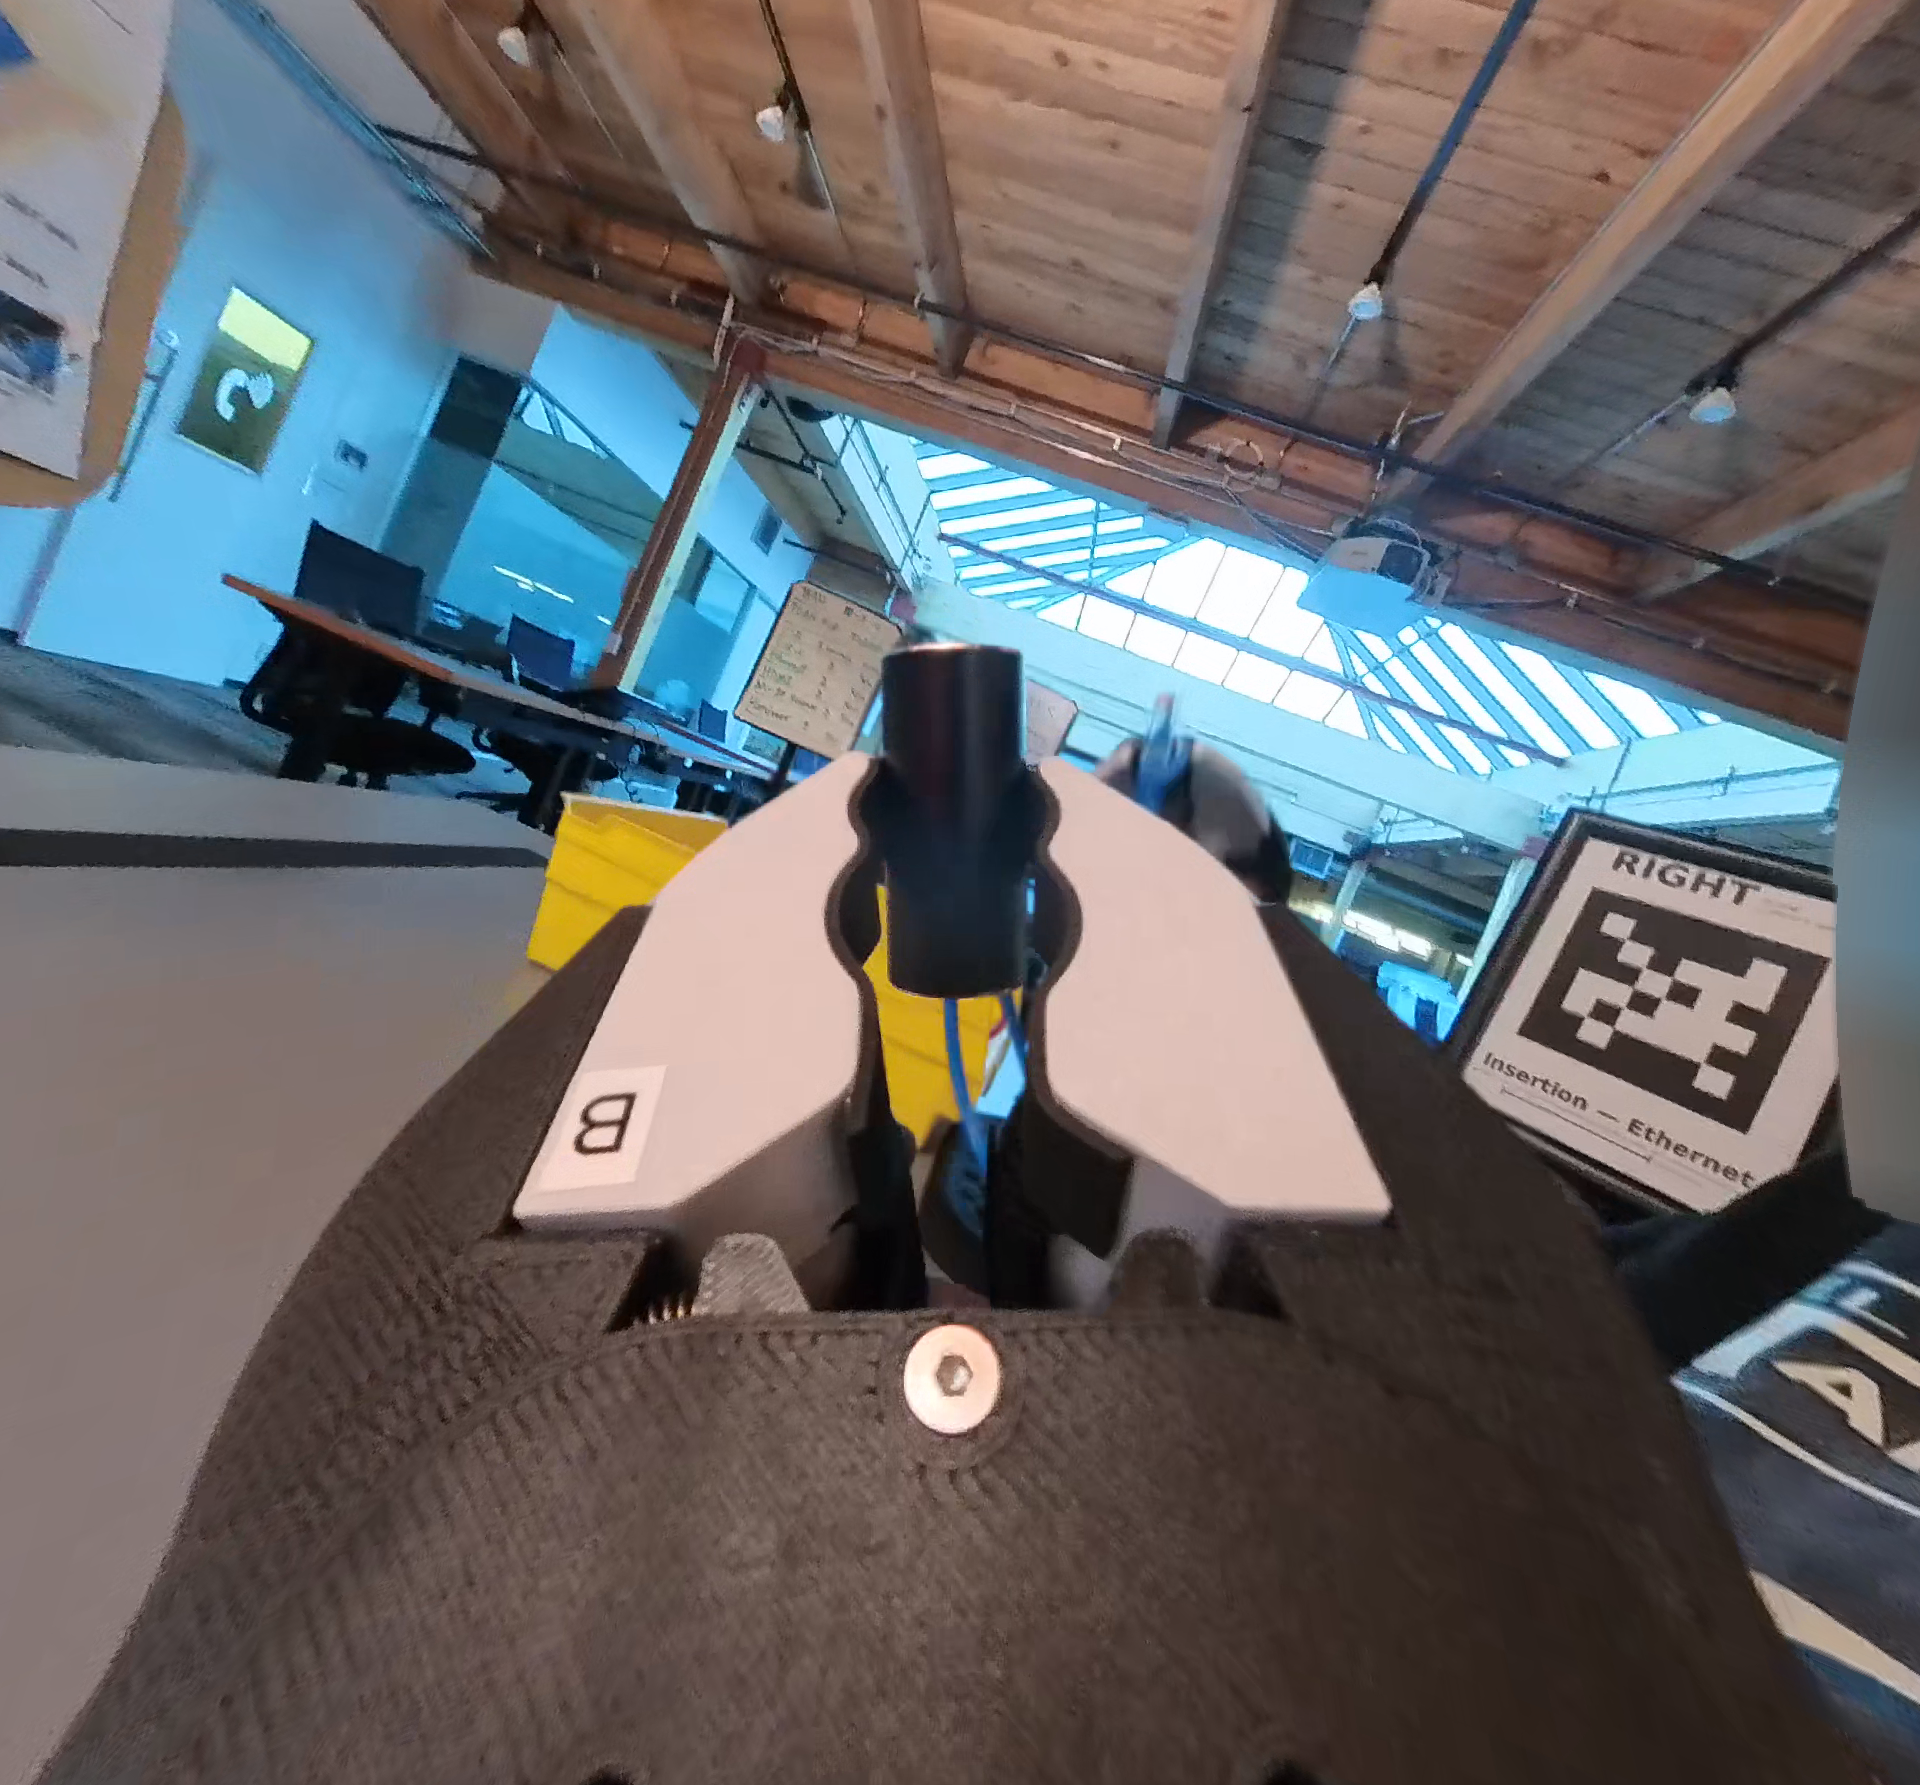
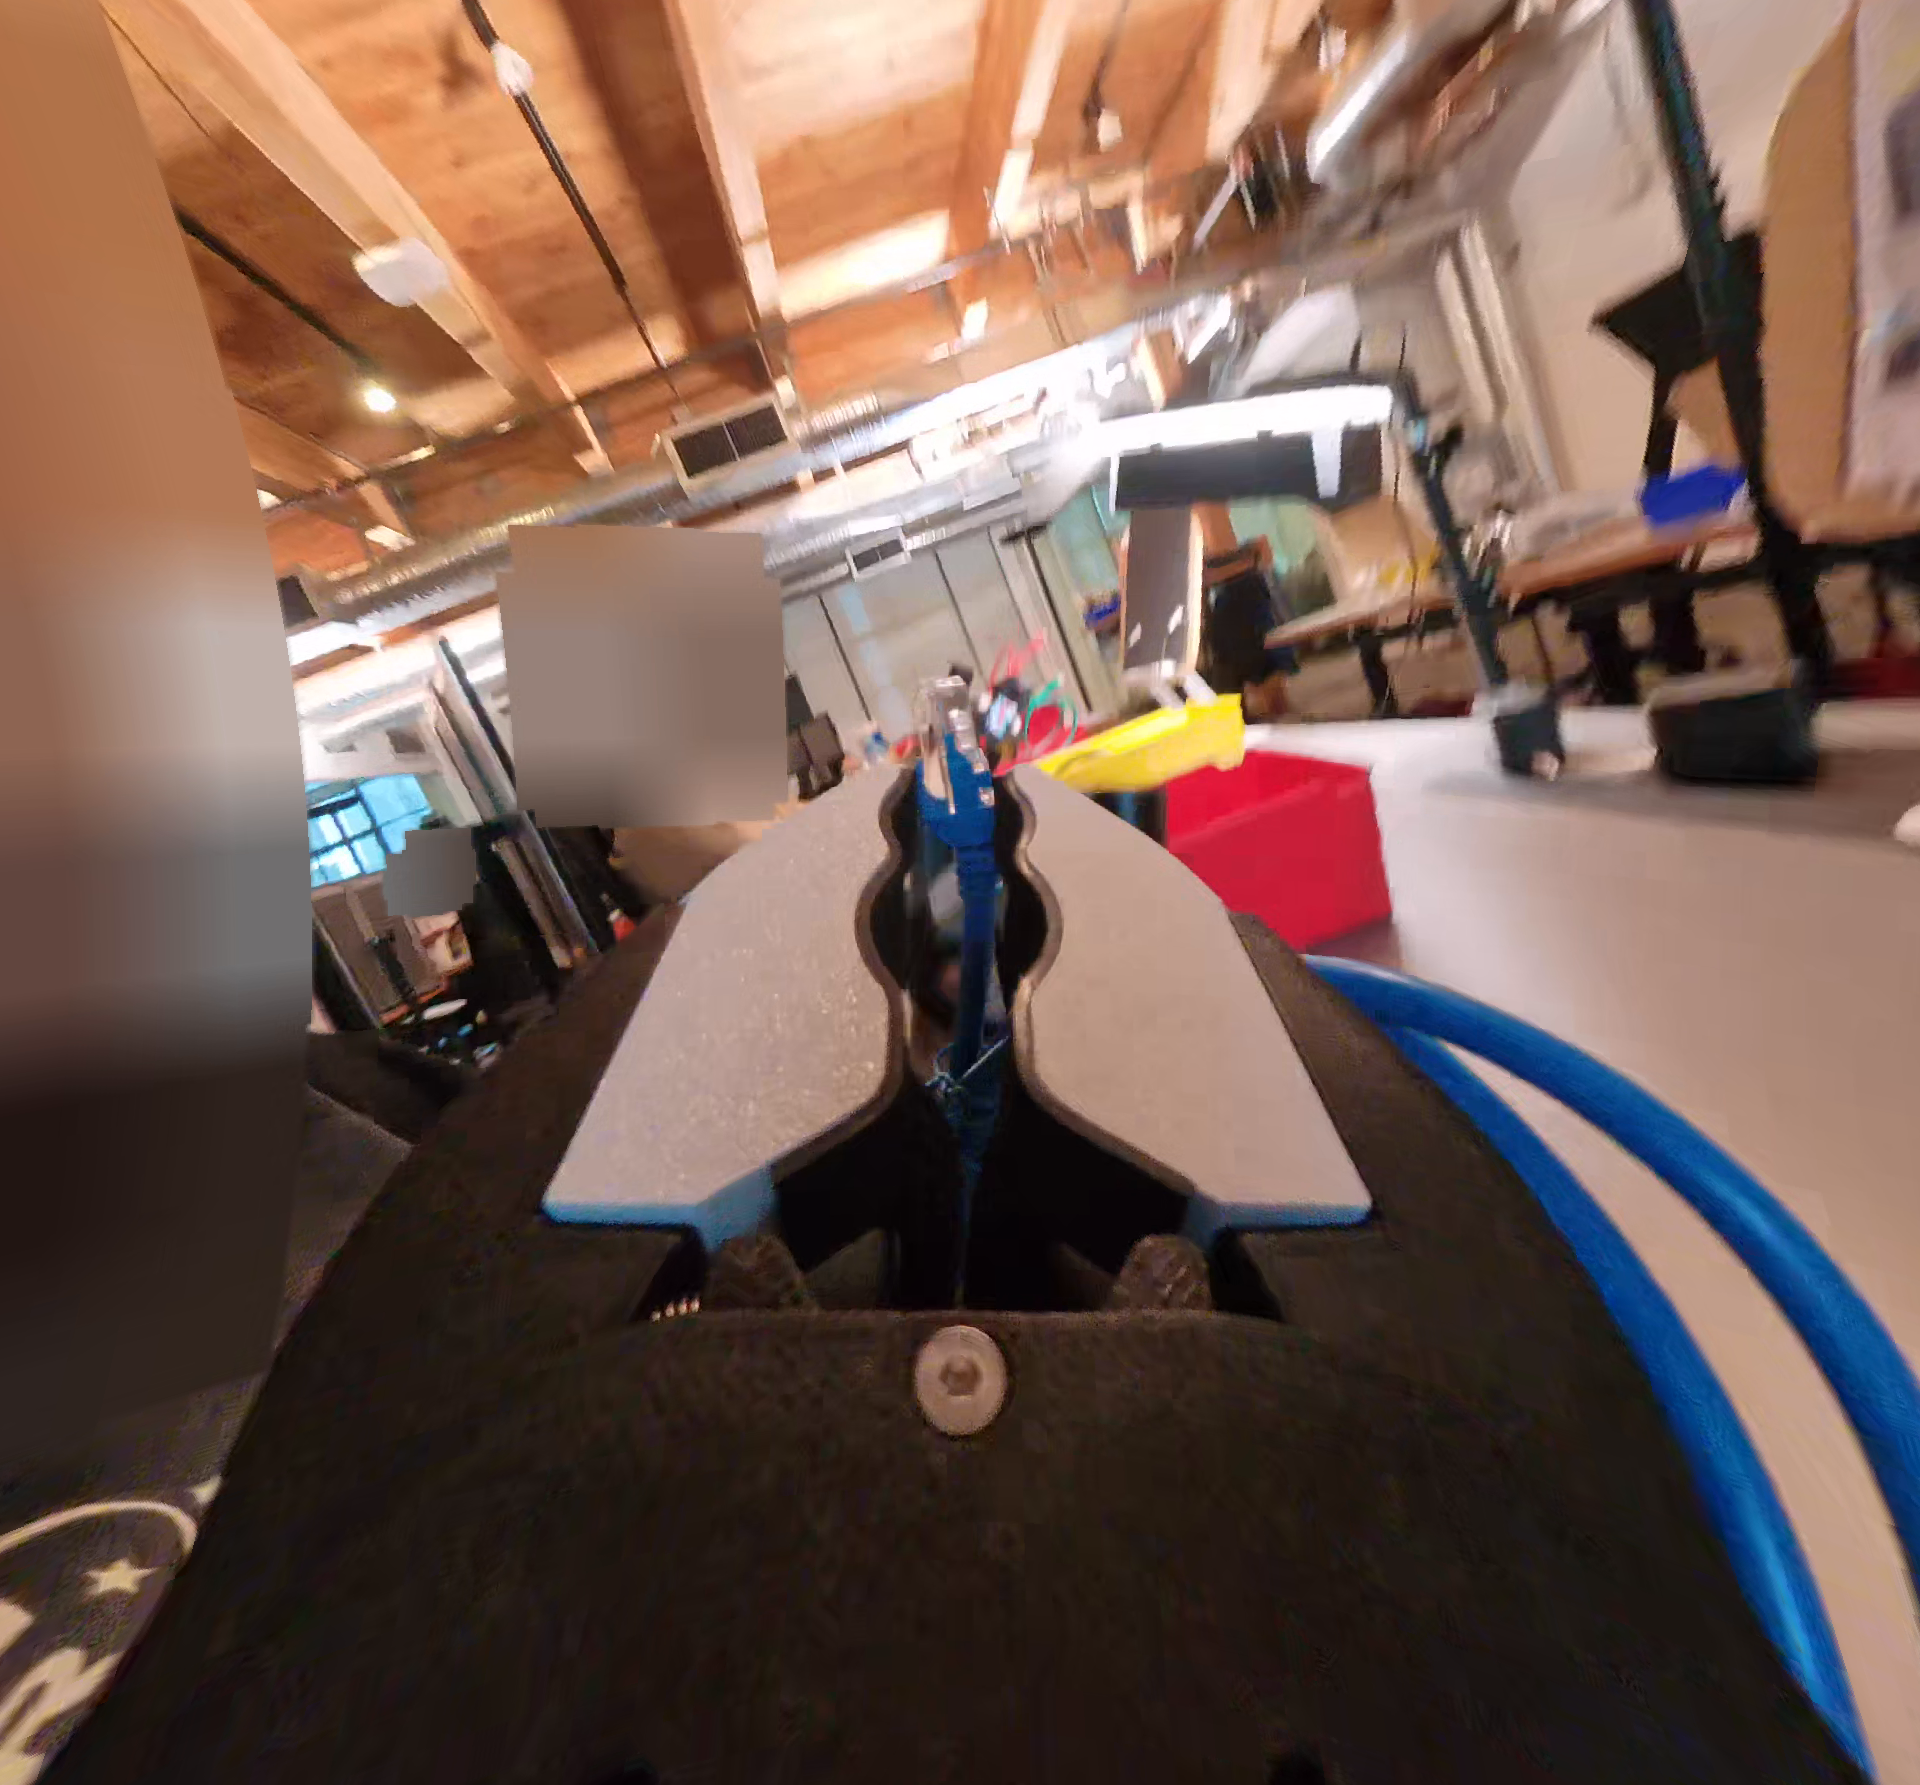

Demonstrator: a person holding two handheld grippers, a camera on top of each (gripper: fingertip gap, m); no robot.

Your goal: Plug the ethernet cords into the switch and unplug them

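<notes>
My left gripper [image 1: 951, 769] is shut on a small black switch body [image 1: 951, 831] that stands upright between the grey fingers [image 1: 727, 987]. My right gripper [image 2: 956, 779] is shut on a blue ethernet cord [image 2: 971, 904]. The cord's clear plug [image 2: 943, 712] sticks out past the fingertips. The rest of the cord loops back along the right side [image 2: 1662, 1174]. In the left wrist view the other gripper [image 1: 1195, 790] shows blurred just behind and right of the switch, with a blue plug tip [image 1: 1164, 733]. Plug and switch are apart.
A grey table [image 1: 208, 1060] lies to the left, with a yellow bin [image 1: 613, 862] on it. A framed card with a black-and-white marker [image 1: 1652, 1008] stands at the right. The right wrist view shows a red bin [image 2: 1278, 842], the yellow bin [image 2: 1153, 738] and a black stand [image 2: 1527, 738] on the table [image 2: 1610, 904]. The grippers' ends are close to 11 cm from one another.
</notes>
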